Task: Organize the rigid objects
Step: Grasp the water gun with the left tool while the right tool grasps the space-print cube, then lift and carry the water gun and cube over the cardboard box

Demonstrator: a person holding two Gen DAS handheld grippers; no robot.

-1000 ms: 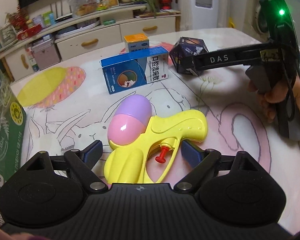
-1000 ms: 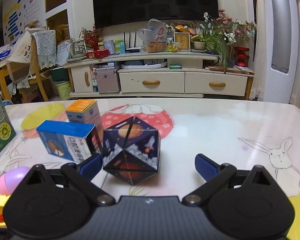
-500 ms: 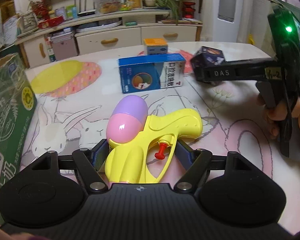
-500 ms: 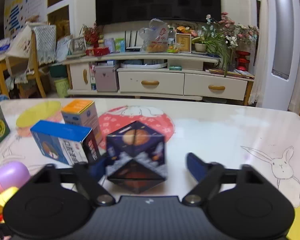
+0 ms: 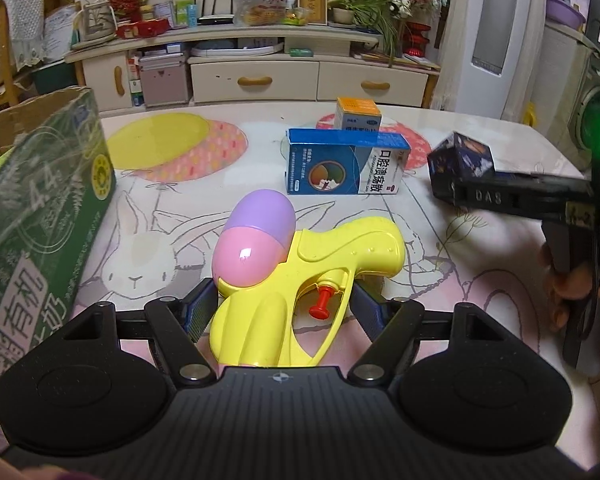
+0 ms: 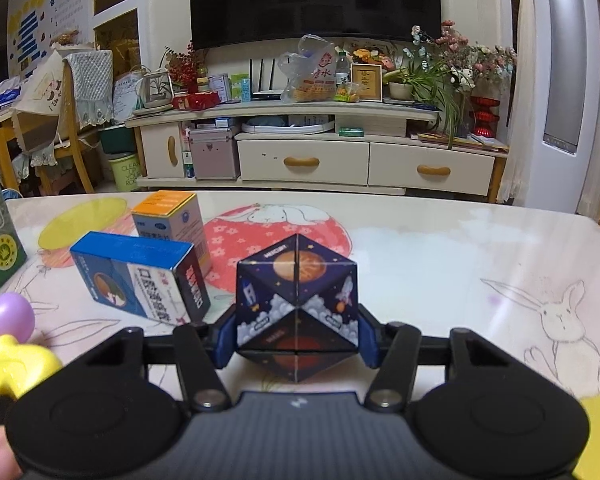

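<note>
The left tongs (image 5: 278, 306) pinch the yellow water pistol (image 5: 300, 276) across its grip and trigger guard, blue pads touching both sides; the pistol lies low at 6 o'clock of the left view on the desk (image 5: 440, 288). The right tongs (image 6: 296, 338) pinch the space-print cube (image 6: 296, 312), a pad on each side, at the centre of the right view.

Risks, as I judge them: the pistol's rounded, glossy plastic tapers under the pads, and the pink and purple tank (image 5: 256, 248) sits forward of the pinch, so a lift could let it pivot nose-down or slip out. The cube looks built of hinged segments; an uneven squeeze might fold it or twist it loose. The blue box (image 6: 140, 276) stands just beside the cube at 9 o'clock, so a leftward swing could topple it, and the orange-topped box (image 6: 172, 220) behind it.

Writing: the blue box reads "口腔溃疡散". The cube shows "MERCURY" near one planet. The right tongs' arm bears "DAS". The green carton (image 5: 40, 240), at 9 o'clock in the left view, shows "有机" and "4.4".
</note>
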